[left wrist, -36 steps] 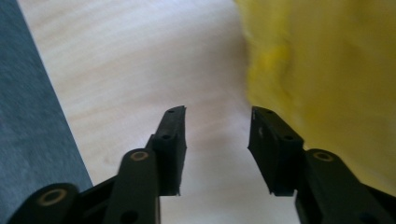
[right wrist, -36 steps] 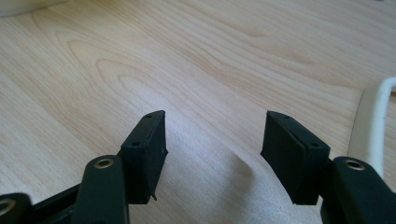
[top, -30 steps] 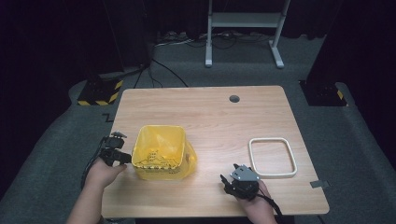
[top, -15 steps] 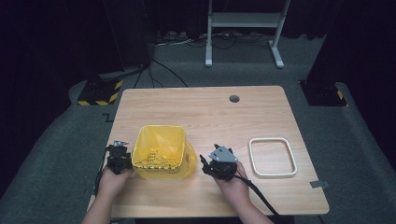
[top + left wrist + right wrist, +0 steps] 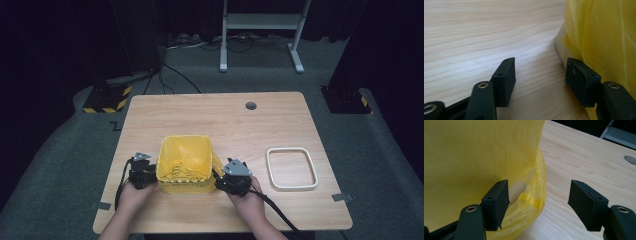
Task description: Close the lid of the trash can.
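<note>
A yellow bin (image 5: 185,162) lined with a yellow plastic bag stands on the wooden table (image 5: 225,120), near its front edge. My left gripper (image 5: 144,174) rests at the bin's left side. In the left gripper view it (image 5: 540,67) is open over bare wood, and its right jaw sits close against the bag (image 5: 604,37). My right gripper (image 5: 226,176) is at the bin's right side. It (image 5: 539,192) is open in the right gripper view. A bunched fold of the bag (image 5: 531,200) lies beside its left jaw, unpinched.
A white rectangular frame (image 5: 291,168) lies flat on the table to the right of my right hand. A round hole (image 5: 251,106) sits near the table's far edge. Cables (image 5: 270,210) trail from both grippers off the front edge.
My right gripper has moved left from the front right of the table up to the bin's right side. My left gripper has slid toward the front along the bin's left side.
</note>
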{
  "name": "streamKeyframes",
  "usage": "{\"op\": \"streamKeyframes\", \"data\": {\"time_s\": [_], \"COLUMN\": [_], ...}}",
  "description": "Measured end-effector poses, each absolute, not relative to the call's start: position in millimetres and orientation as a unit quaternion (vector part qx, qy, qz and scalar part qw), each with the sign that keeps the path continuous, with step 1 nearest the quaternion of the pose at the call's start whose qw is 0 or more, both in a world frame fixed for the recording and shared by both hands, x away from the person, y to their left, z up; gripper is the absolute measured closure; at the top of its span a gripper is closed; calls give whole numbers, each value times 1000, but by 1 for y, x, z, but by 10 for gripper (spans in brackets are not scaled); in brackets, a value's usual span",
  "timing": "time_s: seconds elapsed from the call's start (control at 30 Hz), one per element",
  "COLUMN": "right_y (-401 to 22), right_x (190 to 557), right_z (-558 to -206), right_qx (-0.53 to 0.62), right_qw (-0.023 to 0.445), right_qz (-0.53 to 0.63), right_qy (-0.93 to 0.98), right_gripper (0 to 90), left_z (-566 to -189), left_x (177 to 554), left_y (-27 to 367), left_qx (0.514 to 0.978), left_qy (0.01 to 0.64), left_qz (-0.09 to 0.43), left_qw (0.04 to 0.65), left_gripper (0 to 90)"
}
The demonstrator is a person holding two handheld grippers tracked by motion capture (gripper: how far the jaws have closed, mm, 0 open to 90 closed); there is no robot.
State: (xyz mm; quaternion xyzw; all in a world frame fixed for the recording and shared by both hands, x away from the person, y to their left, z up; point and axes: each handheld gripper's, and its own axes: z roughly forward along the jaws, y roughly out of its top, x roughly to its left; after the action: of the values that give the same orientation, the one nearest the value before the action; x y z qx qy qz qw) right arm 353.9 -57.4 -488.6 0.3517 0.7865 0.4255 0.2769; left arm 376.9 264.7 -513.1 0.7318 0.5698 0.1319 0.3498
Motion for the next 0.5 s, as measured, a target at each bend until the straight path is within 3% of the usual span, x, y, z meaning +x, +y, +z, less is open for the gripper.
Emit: {"op": "streamKeyframes", "data": {"time_s": [0.5], "right_y": [-143], "right_x": [332], "right_z": [-492], "right_qx": [395], "right_qw": [301], "right_qz": [429], "right_qy": [755], "right_gripper": [332], "left_z": [-510], "left_x": [376], "left_y": [173], "left_qx": [765], "left_qy": [525], "left_qz": [122], "left_qw": [354], "left_gripper": [412]}}
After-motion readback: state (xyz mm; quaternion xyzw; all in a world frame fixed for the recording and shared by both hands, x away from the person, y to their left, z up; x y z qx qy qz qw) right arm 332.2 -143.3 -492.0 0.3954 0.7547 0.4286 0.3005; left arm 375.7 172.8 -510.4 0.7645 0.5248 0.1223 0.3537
